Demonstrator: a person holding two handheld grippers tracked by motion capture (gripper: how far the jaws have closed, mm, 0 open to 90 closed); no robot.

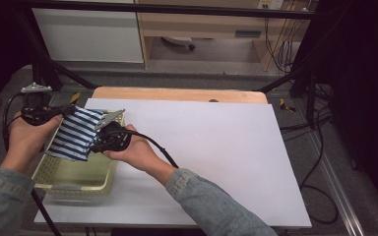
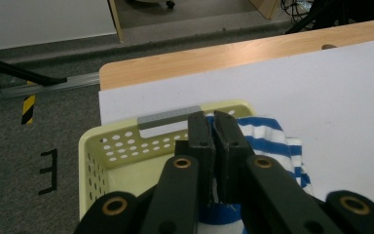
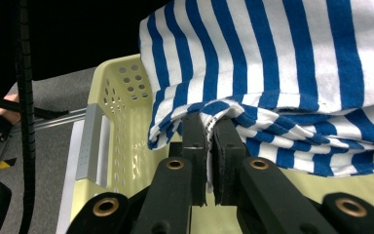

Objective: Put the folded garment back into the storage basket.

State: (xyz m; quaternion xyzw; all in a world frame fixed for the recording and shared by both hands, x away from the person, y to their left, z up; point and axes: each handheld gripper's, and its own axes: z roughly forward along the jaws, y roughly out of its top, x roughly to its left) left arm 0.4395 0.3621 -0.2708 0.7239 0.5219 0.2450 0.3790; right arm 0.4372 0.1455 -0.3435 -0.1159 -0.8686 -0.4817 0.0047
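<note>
High view: both fingers pinch the striped cloth point(image 1: 76, 132), stretched left-to-right, hanging down over the basket point(image 1: 74, 179).

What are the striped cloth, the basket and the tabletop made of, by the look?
Cloth: soft knit fabric, probably cotton jersey; matte, it drapes and folds, blue and white stripes.
Basket: pale yellow moulded plastic, slightly glossy, with punched round holes and a grey handle strip.
Tabletop: wood-look board, likely laminate, grain showing at the far edge; a matte white sheet covers it, paper or plastic unclear.

We lose the cloth point(image 3: 292, 63) past the right gripper view's top and right edges; it hides the basket's point(image 3: 112, 97) far side.
</note>
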